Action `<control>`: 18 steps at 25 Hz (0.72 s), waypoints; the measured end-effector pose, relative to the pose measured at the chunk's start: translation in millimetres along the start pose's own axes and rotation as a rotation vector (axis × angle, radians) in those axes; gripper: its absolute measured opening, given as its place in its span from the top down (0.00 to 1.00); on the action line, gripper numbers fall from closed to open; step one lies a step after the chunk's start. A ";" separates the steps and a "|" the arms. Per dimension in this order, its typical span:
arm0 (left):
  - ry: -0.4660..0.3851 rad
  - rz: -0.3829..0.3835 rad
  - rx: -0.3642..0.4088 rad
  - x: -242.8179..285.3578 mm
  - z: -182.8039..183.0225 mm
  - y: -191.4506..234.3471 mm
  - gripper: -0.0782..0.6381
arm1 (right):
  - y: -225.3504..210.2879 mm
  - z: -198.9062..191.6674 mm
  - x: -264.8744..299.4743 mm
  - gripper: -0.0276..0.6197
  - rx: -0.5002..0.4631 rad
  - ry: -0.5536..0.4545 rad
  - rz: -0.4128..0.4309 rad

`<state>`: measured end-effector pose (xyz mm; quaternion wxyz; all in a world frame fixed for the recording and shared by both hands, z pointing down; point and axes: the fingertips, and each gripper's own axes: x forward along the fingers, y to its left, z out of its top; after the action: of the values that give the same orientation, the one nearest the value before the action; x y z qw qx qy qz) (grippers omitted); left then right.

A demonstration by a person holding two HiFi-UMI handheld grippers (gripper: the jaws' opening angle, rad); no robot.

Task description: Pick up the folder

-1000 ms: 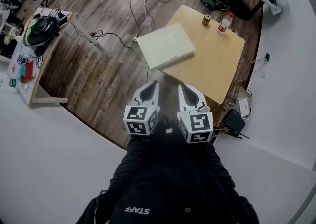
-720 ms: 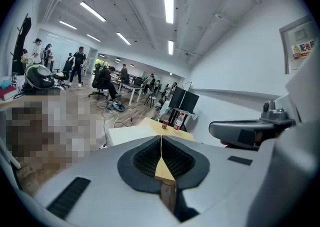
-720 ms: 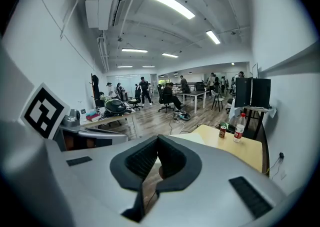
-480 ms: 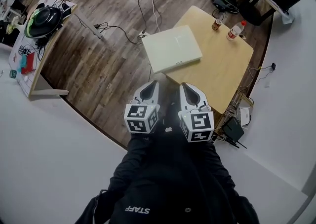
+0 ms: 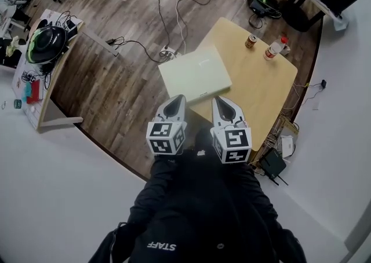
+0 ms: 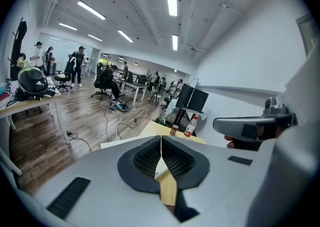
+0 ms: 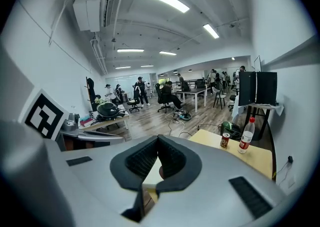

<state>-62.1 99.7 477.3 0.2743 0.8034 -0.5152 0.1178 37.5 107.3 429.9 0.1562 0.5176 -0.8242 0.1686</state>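
A flat, pale cream rectangular folder point(image 5: 195, 75) lies closed on the near left corner of a light wooden tabletop point(image 5: 258, 91), turned at an angle so that its left part juts out past the edge over the dark plank floor point(image 5: 116, 88). At the tabletop's far side stand a small drinks can point(image 5: 251, 41) and, just beside it, a clear plastic bottle with a red cap and label point(image 5: 272, 49), both well apart from the folder. The left gripper point(image 5: 178, 99) and the right gripper point(image 5: 219, 100) are held side by side in front of a person in a black top, both pointing towards the folder, with their tips showing at its near edge in the head view. In the left gripper view the fingers point(image 6: 150, 153) are pressed together with nothing between them. In the right gripper view the fingers point(image 7: 172, 158) also meet at the tips and hold nothing, and the pale folder shows through the gap below them. Cables point(image 5: 159, 13) trail across the floor, and a black rounded helmet point(image 5: 46, 39) rests on a side desk far to the left.
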 end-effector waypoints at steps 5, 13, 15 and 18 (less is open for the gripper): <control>0.060 0.010 -0.001 45.4 1.2 2.8 0.84 | -40.3 -2.6 24.4 0.92 0.037 0.042 0.000; 0.167 0.078 0.008 101.6 -19.4 27.2 0.84 | -105.0 -25.7 55.9 0.92 0.094 0.106 -0.021; 0.188 0.091 0.001 108.4 -25.1 32.8 0.84 | -115.2 -34.6 61.3 0.92 0.116 0.128 -0.024; 0.213 0.109 -0.017 114.1 -32.4 43.3 0.84 | -121.3 -45.2 69.8 0.92 0.139 0.156 -0.018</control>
<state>-47.4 17.0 571.6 0.3274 0.7549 -0.5269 0.2127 122.1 21.8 514.5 0.1853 0.5198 -0.7911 0.2638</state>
